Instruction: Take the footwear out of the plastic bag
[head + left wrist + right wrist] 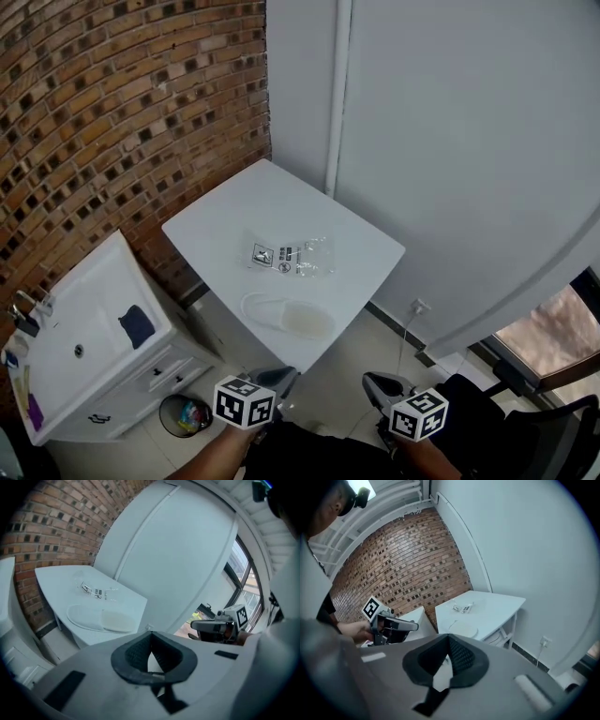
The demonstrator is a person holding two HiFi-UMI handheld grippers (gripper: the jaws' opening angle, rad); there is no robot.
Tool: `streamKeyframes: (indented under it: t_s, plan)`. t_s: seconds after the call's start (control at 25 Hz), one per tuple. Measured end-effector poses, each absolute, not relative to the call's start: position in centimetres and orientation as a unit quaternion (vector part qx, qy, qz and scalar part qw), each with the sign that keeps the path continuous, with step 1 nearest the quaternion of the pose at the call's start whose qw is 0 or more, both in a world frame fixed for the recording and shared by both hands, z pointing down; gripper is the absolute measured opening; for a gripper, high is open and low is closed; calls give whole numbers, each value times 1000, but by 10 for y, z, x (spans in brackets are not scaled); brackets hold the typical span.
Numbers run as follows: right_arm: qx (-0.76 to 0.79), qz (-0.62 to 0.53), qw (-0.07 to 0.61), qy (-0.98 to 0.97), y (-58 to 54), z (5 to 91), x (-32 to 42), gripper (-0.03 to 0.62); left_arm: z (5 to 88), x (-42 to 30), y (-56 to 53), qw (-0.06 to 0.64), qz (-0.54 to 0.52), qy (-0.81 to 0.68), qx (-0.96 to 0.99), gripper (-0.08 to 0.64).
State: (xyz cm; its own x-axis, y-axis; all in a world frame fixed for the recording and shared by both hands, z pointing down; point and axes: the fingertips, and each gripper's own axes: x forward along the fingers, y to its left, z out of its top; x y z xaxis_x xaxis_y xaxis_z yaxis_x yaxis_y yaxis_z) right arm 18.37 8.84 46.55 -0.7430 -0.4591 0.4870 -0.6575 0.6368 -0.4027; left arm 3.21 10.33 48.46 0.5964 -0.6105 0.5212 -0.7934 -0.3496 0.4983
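Observation:
A white slipper (286, 317) lies flat near the front edge of the white table (281, 202). Behind it, mid-table, lies a clear plastic bag (292, 255) with printed labels; it looks flat. My left gripper (286, 374) and right gripper (369, 379) hang low in front of the table, well short of it, both shut and holding nothing. In the left gripper view the shut jaws (151, 635) point toward the slipper (101, 618) and bag (96, 590). The right gripper view shows its shut jaws (449, 640) facing the table (501, 604), slipper (464, 629) and bag (464, 606).
A white cabinet with a sink (84, 328) stands left of the table, a dark blue cloth (138, 325) on top. A waste bin (183, 412) sits on the floor beside it. Brick wall at the left, white wall behind, wall socket (417, 306), black chair (525, 412) at the right.

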Motion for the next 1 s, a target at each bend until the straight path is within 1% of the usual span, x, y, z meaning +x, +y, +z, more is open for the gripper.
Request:
streamKeyframes:
  t_s: [0.16, 0.36, 0.6, 1.0]
  plan:
    - [298, 295, 171, -891, 106, 470, 195, 0, 484, 52, 143, 335, 165, -447, 813, 6]
    - [272, 276, 163, -907, 113, 460, 188, 0, 479, 57, 173, 339, 166, -463, 802, 6]
    - [250, 262, 149, -920, 121, 440, 168, 0, 463, 47, 181, 328, 164, -476, 799, 6]
    - [270, 250, 156, -917, 129, 428, 134, 0, 449, 15, 181, 318, 161, -455, 816, 6]
